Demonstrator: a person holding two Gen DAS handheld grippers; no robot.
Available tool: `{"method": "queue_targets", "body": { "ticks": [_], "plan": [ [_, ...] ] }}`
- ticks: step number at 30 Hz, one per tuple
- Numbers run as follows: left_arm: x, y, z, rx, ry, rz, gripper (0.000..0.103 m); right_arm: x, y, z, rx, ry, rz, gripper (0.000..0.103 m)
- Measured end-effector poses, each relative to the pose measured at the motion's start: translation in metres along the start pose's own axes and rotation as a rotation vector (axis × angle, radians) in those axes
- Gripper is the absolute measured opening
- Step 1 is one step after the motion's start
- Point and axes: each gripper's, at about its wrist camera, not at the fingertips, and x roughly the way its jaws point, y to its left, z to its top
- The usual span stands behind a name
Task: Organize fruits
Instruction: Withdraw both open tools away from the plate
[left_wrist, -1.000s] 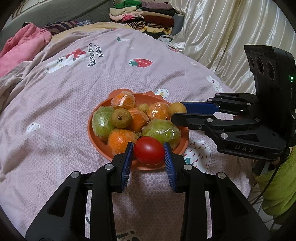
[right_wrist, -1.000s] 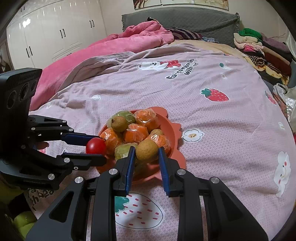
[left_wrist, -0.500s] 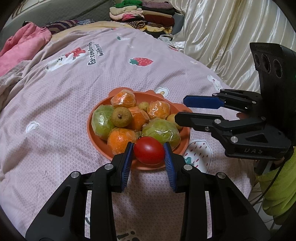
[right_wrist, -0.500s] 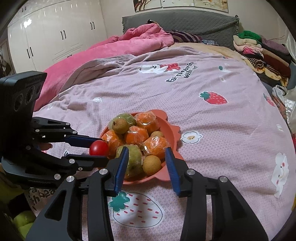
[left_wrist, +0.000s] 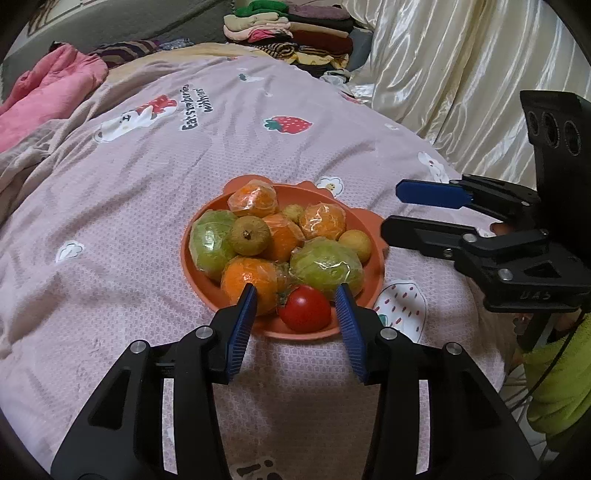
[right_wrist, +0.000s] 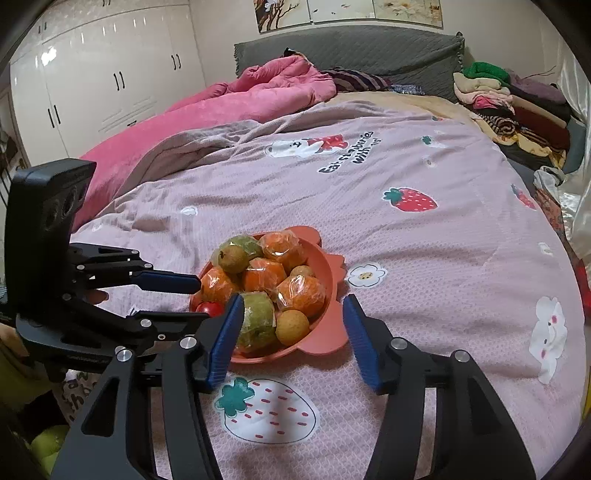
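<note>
Room: a bedroom with white wardrobe doors (right_wrist: 110, 92), a grey padded headboard (right_wrist: 351, 48) and cream satin curtains (left_wrist: 461, 74).
Surface: a bed under a pale pink quilted bedspread printed with strawberries (left_wrist: 129, 221); a rumpled bright pink duvet (right_wrist: 221, 110) lies at its far side, and a stack of folded clothes (left_wrist: 295, 33) sits by the headboard.
Fruit: a round orange plastic plate (left_wrist: 188, 266) on the bedspread holds plastic-wrapped oranges, wrapped green fruit, a brown-green pear, a small round yellow fruit (right_wrist: 291, 322) and a shiny red tomato (left_wrist: 305, 308).
Left gripper (left_wrist: 297, 293): angled down at the plate's near rim; jaws spread a little, the tomato lying between the blue pads with a gap on each side.
Right gripper (right_wrist: 293, 306): angled down at the plate's other side; jaws spread wide, touching nothing.
Change: both pairs of jaws have just been opening. The tomato, pinched a moment ago, now rests on the plate; the yellow fruit, earlier pinched by the right gripper, sits in the plate beside a green fruit.
</note>
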Motion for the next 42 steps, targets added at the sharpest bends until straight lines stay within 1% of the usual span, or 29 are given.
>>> {"method": "queue_targets", "body": {
  "ticks": [6,10,12,15,22,24,27,28,29,30,31,32,33,35,38,42],
  "plan": [
    [-0.004,0.0,0.001,-0.002,-0.011,-0.001,0.036,-0.008,0.001,-0.001,-0.003,-0.011,-0.013,0.059],
    [-0.008,0.0,0.0,-0.003,-0.02,0.001,0.037,-0.014,0.002,0.0,-0.006,-0.02,-0.025,0.064],
    [-0.01,-0.001,0.0,-0.004,-0.025,0.003,0.042,-0.017,0.002,0.0,-0.008,-0.024,-0.03,0.065],
    [-0.013,-0.001,0.0,-0.007,-0.032,0.01,0.045,-0.022,0.003,0.001,-0.007,-0.031,-0.037,0.068],
    [-0.027,0.0,0.0,-0.019,-0.058,0.028,0.056,-0.032,0.008,0.001,-0.008,-0.044,-0.059,0.077],
    [-0.031,0.001,0.0,-0.025,-0.066,0.032,0.061,-0.035,0.01,0.001,-0.008,-0.048,-0.066,0.081],
    [-0.038,0.003,0.0,-0.035,-0.081,0.04,0.066,-0.039,0.014,0.001,-0.009,-0.053,-0.071,0.084],
    [-0.041,0.003,0.0,-0.038,-0.084,0.043,0.068,-0.041,0.015,0.001,-0.011,-0.055,-0.072,0.085],
    [-0.043,0.004,0.0,-0.041,-0.088,0.05,0.074,-0.043,0.017,0.001,-0.013,-0.058,-0.075,0.086],
    [-0.046,0.004,0.0,-0.046,-0.095,0.062,0.078,-0.044,0.019,0.001,-0.013,-0.059,-0.075,0.087],
    [-0.048,0.005,-0.001,-0.048,-0.099,0.066,0.079,-0.044,0.02,0.001,-0.014,-0.059,-0.078,0.091],
    [-0.05,0.006,-0.002,-0.053,-0.105,0.069,0.081,-0.045,0.021,0.001,-0.014,-0.06,-0.085,0.093],
    [-0.052,0.007,-0.002,-0.058,-0.108,0.075,0.085,-0.047,0.023,0.0,-0.015,-0.062,-0.093,0.093],
    [-0.055,0.008,-0.004,-0.062,-0.112,0.088,0.088,-0.049,0.026,-0.001,-0.016,-0.064,-0.095,0.094],
    [-0.062,0.01,-0.006,-0.073,-0.123,0.106,0.093,-0.053,0.029,-0.002,-0.014,-0.069,-0.1,0.094],
    [-0.07,0.01,-0.011,-0.066,-0.138,0.138,0.093,-0.058,0.033,-0.003,-0.008,-0.078,-0.105,0.096]
  ]
}}
